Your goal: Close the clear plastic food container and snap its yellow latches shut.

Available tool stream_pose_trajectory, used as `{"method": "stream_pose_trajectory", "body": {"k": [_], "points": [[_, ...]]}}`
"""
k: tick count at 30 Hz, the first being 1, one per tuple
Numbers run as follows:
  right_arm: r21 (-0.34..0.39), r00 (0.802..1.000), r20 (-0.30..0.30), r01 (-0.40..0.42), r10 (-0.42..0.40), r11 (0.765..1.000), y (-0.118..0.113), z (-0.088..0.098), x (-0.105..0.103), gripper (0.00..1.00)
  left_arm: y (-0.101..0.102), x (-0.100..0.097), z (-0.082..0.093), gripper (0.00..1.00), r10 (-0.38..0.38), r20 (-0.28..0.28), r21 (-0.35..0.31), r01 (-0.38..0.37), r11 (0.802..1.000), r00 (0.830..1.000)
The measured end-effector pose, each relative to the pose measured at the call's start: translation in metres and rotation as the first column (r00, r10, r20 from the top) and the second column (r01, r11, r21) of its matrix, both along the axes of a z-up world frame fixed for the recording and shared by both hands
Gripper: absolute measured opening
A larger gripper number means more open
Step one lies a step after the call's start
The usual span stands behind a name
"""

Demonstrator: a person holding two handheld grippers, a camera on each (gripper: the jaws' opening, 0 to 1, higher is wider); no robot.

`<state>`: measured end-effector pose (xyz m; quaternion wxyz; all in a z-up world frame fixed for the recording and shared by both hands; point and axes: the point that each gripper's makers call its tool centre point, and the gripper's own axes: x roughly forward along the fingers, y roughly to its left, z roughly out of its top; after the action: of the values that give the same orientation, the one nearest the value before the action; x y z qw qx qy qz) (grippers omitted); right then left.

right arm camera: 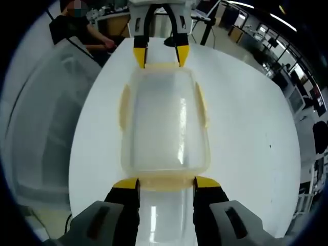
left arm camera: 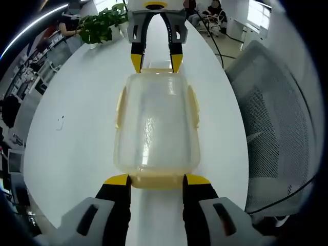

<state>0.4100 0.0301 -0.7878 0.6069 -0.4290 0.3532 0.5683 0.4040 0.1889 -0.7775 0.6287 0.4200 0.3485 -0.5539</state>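
**A:** How far along is it?

**B:** Lid's on the clear container, sitting on the white table. Left gripper spreads its jaws around the near end latch, nothing gripped; right gripper does likewise at the far end. Side latches look unsnapped, I'd guess.

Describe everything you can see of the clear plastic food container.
The clear plastic food container is a rounded rectangular box of cloudy translucent plastic, lid on. Pale yellow latches run along its long sides and both ends. It sits flat on the white table, between the left gripper and the right gripper, whose yellow-tipped fingers meet the end latches.
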Motion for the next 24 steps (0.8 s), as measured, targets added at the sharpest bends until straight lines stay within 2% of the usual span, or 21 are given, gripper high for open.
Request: {"method": "stream_pose_trajectory", "body": {"k": [8,24], "points": [[-0.003,1.000,-0.006,-0.001,0.001,1.000,-0.020,0.003,-0.001,0.39,-0.022,-0.001,0.004,0.38,-0.003,-0.003,0.002,0.003,1.000,1.000],[0.000,1.000,-0.017,0.005,-0.005,1.000,-0.046,0.001,-0.004,0.39,-0.046,-0.002,0.002,0.38,-0.012,-0.012,0.001,0.012,1.000,1.000]]}}
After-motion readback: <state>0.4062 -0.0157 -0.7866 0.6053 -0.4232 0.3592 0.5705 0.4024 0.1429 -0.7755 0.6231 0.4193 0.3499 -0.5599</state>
